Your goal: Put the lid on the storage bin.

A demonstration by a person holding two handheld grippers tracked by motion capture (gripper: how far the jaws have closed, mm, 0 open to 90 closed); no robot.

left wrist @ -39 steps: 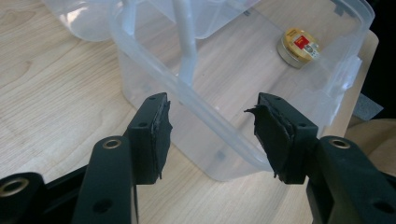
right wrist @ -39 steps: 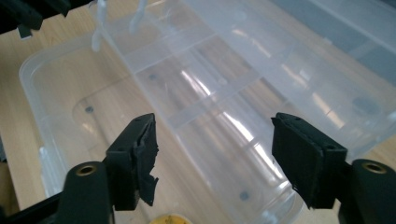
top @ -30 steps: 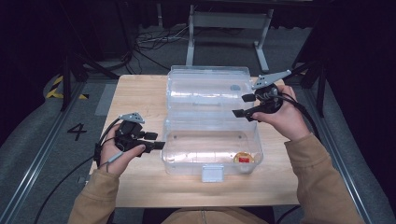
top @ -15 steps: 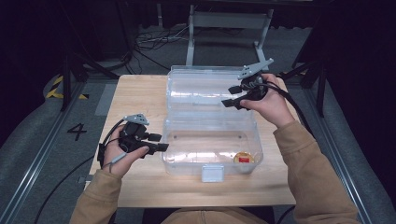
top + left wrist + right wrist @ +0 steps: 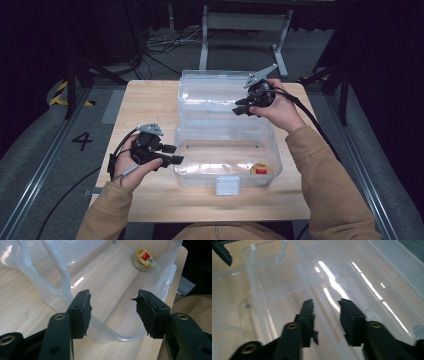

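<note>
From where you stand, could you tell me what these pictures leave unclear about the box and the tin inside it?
- Tin label: too small to read in the left gripper view and the high view.
- Lid: blurred and glary in the right gripper view, so its details are lost.
- Box hinge: see-through plastic hides how it joins the lid in the high view.

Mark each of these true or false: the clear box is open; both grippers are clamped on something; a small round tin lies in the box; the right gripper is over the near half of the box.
The clear box is open, its lid laid back: true.
Both grippers are clamped on something: false; the left gripper and the right gripper stand open and hold nothing.
A small round tin lies in the box: true.
The right gripper is over the near half: false; it is over the lid, the far half.
</note>
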